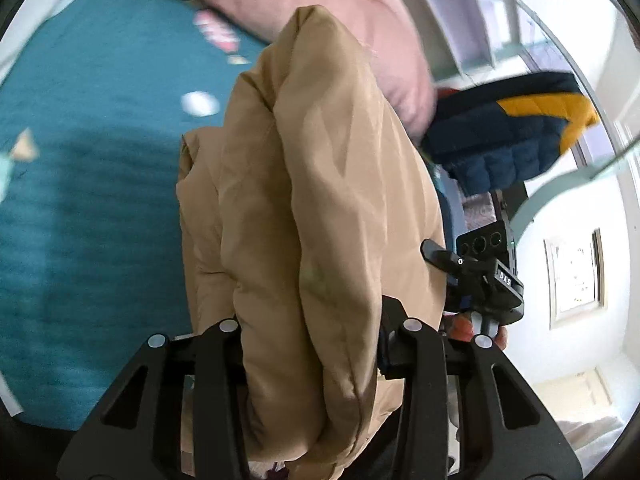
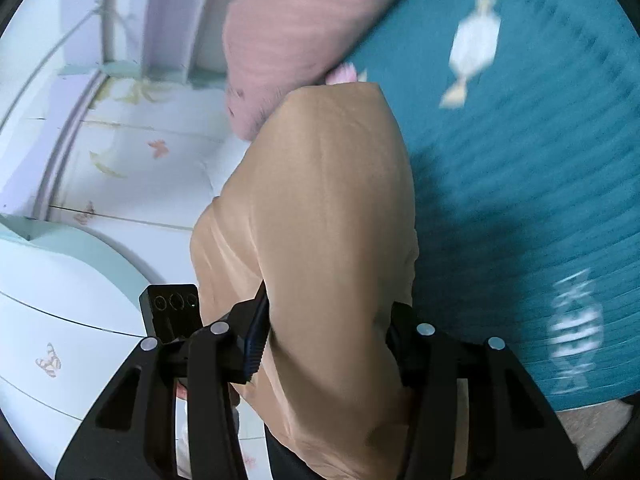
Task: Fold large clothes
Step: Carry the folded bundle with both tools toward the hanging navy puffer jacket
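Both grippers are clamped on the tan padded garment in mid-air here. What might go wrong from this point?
1. The tan padded garment bulges thickly between the fingers of the left gripper and the right gripper; slick, puffy fabric may slip out.
2. It is bunched in deep folds, so setting it on the teal bedspread could leave a lumpy, uneven fold.
3. The pink pillow and navy-and-yellow quilted item lie close behind; the swinging bundle might knock them.

Left wrist view: close behind left tool [image 1: 316, 344], facing bed [image 1: 100, 180]. Right wrist view: close behind right tool [image 2: 324, 344], facing same bed [image 2: 520, 180]. Shared: tan garment [image 1: 304, 208] [image 2: 320, 220], pink pillow [image 1: 320, 4] [image 2: 288, 32].
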Demonstrator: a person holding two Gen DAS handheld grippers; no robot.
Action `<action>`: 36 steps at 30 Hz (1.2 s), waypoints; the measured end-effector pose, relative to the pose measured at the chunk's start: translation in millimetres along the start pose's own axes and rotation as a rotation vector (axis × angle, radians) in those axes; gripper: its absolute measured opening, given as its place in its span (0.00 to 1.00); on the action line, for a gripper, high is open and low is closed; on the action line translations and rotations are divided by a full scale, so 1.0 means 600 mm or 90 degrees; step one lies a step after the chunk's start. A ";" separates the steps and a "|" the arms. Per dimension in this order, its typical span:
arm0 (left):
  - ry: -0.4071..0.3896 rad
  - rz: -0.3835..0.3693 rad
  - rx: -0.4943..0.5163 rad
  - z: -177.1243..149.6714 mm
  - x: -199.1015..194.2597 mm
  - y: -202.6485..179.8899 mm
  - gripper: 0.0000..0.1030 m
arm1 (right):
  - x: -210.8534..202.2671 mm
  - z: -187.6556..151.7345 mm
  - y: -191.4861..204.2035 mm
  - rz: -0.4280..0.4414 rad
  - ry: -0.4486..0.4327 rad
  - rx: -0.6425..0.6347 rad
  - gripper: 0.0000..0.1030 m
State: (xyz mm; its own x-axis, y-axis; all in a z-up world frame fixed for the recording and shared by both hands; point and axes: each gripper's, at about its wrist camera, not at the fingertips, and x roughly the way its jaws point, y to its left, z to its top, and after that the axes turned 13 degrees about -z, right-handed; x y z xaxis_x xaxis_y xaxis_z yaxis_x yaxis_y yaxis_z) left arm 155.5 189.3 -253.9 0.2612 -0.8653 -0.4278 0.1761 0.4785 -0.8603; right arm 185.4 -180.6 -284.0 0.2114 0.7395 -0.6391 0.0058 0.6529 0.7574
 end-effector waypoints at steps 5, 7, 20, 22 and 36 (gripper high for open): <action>0.029 -0.032 0.052 0.024 0.114 -0.104 0.37 | -0.155 0.043 -0.031 -0.019 -0.075 -0.018 0.44; 0.043 -0.044 0.072 0.037 0.170 -0.146 0.37 | -0.215 0.064 -0.046 -0.034 -0.104 -0.022 0.44; 0.153 -0.139 0.122 0.064 0.541 -0.342 0.37 | -0.557 0.173 -0.201 -0.165 -0.231 0.018 0.44; 0.170 -0.150 0.127 0.062 0.596 -0.367 0.37 | -0.592 0.187 -0.233 -0.185 -0.247 0.030 0.44; 0.124 0.040 0.114 0.073 0.782 -0.367 0.79 | -0.824 0.223 -0.440 -0.326 -0.462 0.170 0.83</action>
State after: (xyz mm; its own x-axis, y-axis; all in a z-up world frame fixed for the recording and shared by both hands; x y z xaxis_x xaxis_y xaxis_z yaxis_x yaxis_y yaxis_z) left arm 280.9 -315.5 -253.1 0.0929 -0.8377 -0.5382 0.3345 0.5354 -0.7755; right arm 210.4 -740.5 -149.7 0.6798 0.0287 -0.7328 0.4739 0.7454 0.4688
